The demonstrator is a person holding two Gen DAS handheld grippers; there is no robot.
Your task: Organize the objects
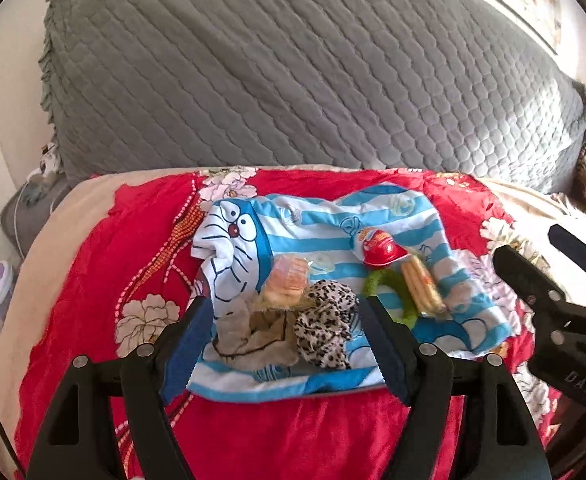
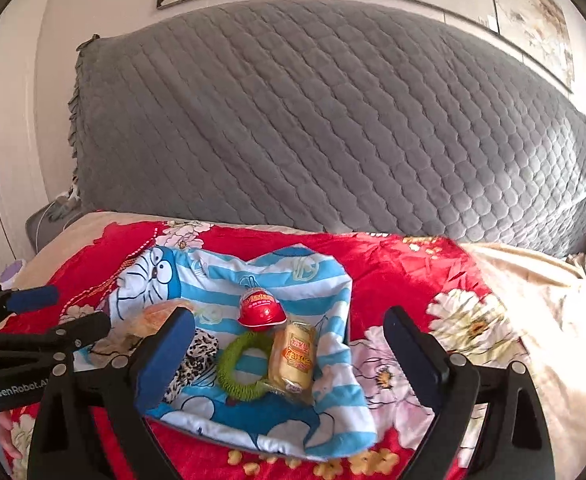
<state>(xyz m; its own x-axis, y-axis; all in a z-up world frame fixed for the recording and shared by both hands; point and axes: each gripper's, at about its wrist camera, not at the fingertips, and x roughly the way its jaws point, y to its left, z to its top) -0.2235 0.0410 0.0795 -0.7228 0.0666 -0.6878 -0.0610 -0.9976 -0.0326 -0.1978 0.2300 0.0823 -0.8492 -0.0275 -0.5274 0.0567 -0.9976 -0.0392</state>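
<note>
Both the left gripper [image 1: 285,344] and right gripper [image 2: 289,360] hover spread and empty over a striped cloth [image 2: 325,400], where snack pack [image 2: 293,356], green ring [image 2: 245,364] at its nine o'clock, and scrunchies lie gathered; bundling apparently remains.

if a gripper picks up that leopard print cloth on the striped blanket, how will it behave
The leopard print cloth lies bunched in soft folds, so it will probably sag and trail rather than hold shape. It looks thin, likely light. It touches the beige cloth, which might drag along.
</note>
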